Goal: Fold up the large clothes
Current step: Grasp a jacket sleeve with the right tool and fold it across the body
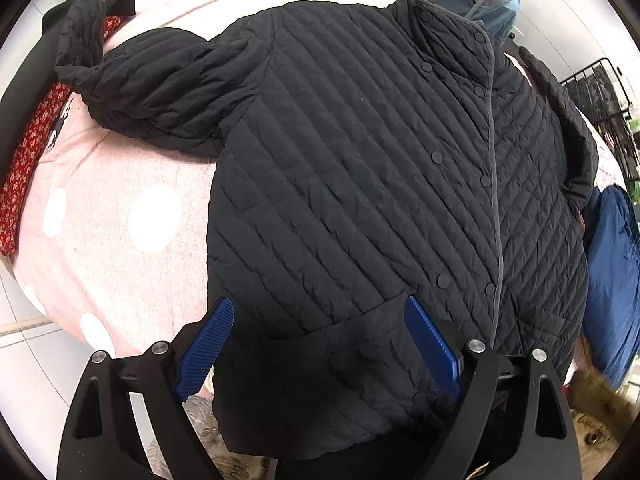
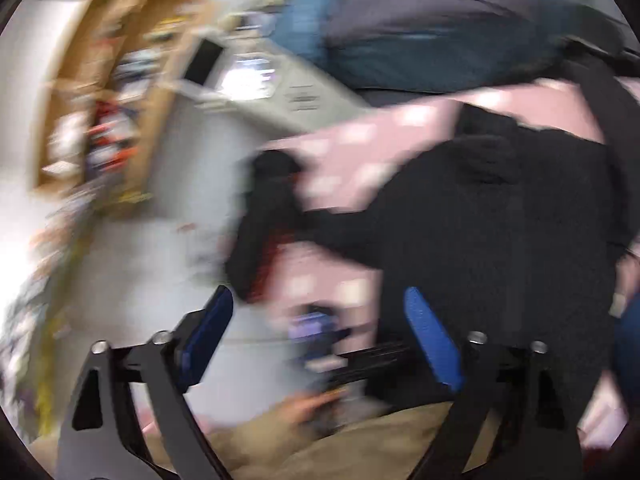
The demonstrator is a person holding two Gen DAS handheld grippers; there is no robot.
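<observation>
A large black quilted jacket (image 1: 360,168) lies spread face up on a pink bed cover with white dots (image 1: 120,232), collar at the far end, one sleeve bunched to the left. My left gripper (image 1: 318,322) is open, its blue pads hovering over the jacket's near hem by a pocket. The right wrist view is heavily blurred. There my right gripper (image 2: 320,316) is open and empty, off the bed's left side, with the jacket (image 2: 500,220) to its right on the pink cover (image 2: 360,148).
A red patterned cloth (image 1: 32,148) and a black garment (image 1: 80,4) lie at the bed's left edge. A blue garment (image 1: 612,280) sits at the right. A wooden shelf (image 2: 112,80) and grey floor (image 2: 160,280) show left of the bed.
</observation>
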